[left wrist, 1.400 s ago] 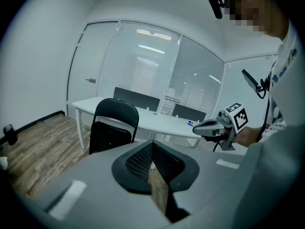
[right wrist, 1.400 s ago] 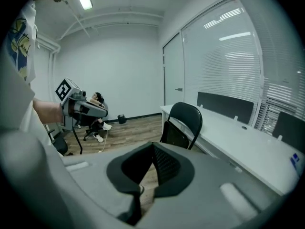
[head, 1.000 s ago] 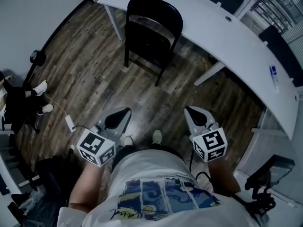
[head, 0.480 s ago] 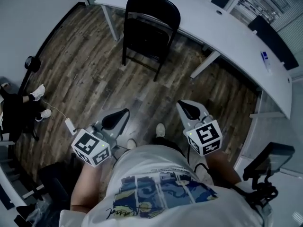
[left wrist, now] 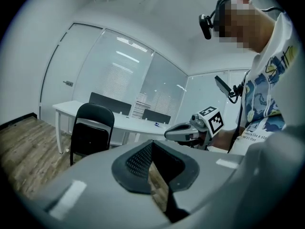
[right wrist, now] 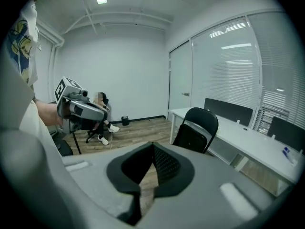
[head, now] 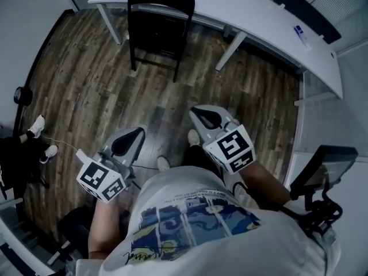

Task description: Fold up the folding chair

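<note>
Left gripper [left wrist: 153,162] has its two jaws pressed together, and it holds nothing. Right gripper [right wrist: 151,165] is the same, with its jaws together and nothing in them. I see both of them low in the head view, out in front of the person's white shirt [head: 195,229]. The left one sits a bit lower in the picture than the right one. Each has a cube with black and white squares on its back end. Both point out over the brown wood floor [head: 86,85]. Two light shoes [head: 163,163] show on the floor between the grippers.

The folding chair [head: 160,16] is well apart from both grippers, up at the top of the head view. It is black and stands open on its legs on the floor. Its round back is up by the edge of the long white table [head: 259,22]. Each gripper view shows the chair far off, past the closed jaws.

A small blue and white thing [head: 300,32] lies on the table, far from the chair. I cannot tell what it is. A thin white cable [head: 63,145] runs over the floor at the left. Another person [right wrist: 106,128] sits by the far wall. A black flat thing on a stand [head: 322,165] is at the right side.
</note>
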A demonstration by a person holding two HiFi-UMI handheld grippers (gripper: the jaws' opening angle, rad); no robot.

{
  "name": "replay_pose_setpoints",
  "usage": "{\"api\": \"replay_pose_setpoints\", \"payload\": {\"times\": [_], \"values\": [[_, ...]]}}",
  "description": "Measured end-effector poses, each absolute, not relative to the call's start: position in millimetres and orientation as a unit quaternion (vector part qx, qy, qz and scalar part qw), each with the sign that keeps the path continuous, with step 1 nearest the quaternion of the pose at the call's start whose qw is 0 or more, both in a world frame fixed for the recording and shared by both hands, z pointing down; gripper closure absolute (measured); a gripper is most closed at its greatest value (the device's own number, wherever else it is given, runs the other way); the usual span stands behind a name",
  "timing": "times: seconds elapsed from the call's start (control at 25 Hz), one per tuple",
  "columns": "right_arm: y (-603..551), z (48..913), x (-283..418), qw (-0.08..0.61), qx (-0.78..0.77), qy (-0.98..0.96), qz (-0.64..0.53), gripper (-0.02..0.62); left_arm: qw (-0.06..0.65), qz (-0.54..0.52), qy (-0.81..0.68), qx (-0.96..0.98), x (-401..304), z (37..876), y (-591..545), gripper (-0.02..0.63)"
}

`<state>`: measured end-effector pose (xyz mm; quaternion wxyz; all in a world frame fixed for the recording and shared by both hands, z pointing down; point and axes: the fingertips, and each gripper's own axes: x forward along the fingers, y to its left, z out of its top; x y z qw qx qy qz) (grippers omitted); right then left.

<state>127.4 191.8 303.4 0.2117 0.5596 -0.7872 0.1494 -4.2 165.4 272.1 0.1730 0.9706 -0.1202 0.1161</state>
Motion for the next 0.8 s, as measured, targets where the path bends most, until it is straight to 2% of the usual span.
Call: {"api": "replay_pose_setpoints", "payload": {"times": [0.2, 0.8], "values": [[225.8, 302.8, 74.5, 0.212, 0.570, -0.782, 0.136, 0.592, 0.165, 0.118, -0.107, 0.973, -50.5, 283.2, 193.4, 0.604], [273.4, 295.3, 33.0, 0.222, 0.595, -0.763, 0.119, 0.592, 0.157, 0.104, -0.086, 0.978, -94.8, 291.8, 224.2, 0.604]]}}
